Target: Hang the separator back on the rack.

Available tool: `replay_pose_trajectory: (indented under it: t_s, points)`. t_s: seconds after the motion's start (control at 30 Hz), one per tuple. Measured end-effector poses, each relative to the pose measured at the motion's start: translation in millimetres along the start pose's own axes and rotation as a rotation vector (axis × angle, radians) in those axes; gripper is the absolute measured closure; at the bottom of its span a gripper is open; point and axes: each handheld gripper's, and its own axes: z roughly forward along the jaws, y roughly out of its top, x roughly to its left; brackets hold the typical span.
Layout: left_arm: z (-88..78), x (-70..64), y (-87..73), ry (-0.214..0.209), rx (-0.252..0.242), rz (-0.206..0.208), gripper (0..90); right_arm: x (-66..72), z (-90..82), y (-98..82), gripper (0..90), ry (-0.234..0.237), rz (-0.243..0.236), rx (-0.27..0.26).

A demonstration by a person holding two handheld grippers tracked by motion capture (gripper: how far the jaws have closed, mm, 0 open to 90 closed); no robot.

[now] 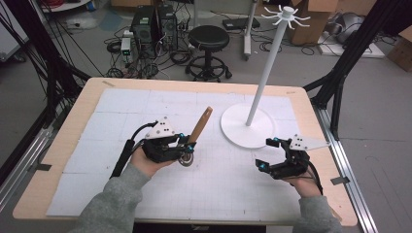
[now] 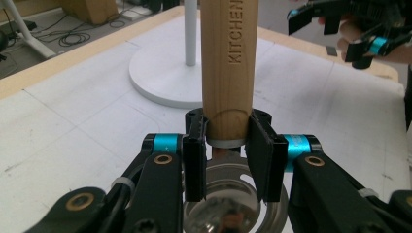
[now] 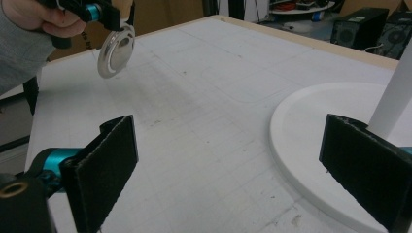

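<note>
On the left of the high view, the left gripper (image 1: 187, 145) is hovering over the white mat (image 1: 121, 121) that is covering the wooden table (image 1: 87, 92), and its jaws are clamping the wooden handle (image 1: 200, 125) of a kitchen tool. The handle is tilting up and away to the right from the jaws, while the tool's shiny metal head (image 1: 186, 159) is hanging just below them, close above the mat; whether it is touching the mat cannot be told. In the left gripper view, the left gripper (image 2: 228, 141) is pressing both pads against the lower end of the handle (image 2: 229, 63), just above a pale ring, and the round metal head (image 2: 228, 204) is showing beneath the jaws. Letters are running along the handle's wood.

Further right in the high view, a white stand (image 1: 248, 127) is resting on the mat, with a round base, a slim pole rising from it and a crown of hooks (image 1: 286, 17) at the top. The handle's tip is pointing towards the base but standing apart from it.

At the right, the right gripper (image 1: 265, 153) is waiting near the base's front edge, jaws spread wide and holding nothing. In the right gripper view, the right gripper (image 3: 226, 165) is framing bare mat between its pads, with the stand's base (image 3: 301, 126) lying just beside the right-hand jaw
</note>
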Motion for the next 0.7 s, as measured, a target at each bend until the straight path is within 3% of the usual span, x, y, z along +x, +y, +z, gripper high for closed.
replay_pose_trajectory:
  t_s: [0.1,0.23,0.5,0.7]
  points:
    - [0.0,1.5,1.4,0.039,-0.013,-0.004,69.8,0.2,0.3,0.0,6.1,-0.004,0.001,0.000]
    - [0.7,4.8,1.7,0.058,-0.028,-0.013,69.8,0.5,0.6,0.2,6.1,-0.008,0.000,-0.005]
    - [-0.4,6.9,9.2,0.069,-0.067,-0.044,69.8,1.9,1.7,1.9,6.1,-0.006,0.000,-0.008]
    - [3.3,6.0,16.3,0.069,-0.063,-0.040,69.8,1.8,2.0,2.5,6.1,-0.005,-0.005,-0.012]
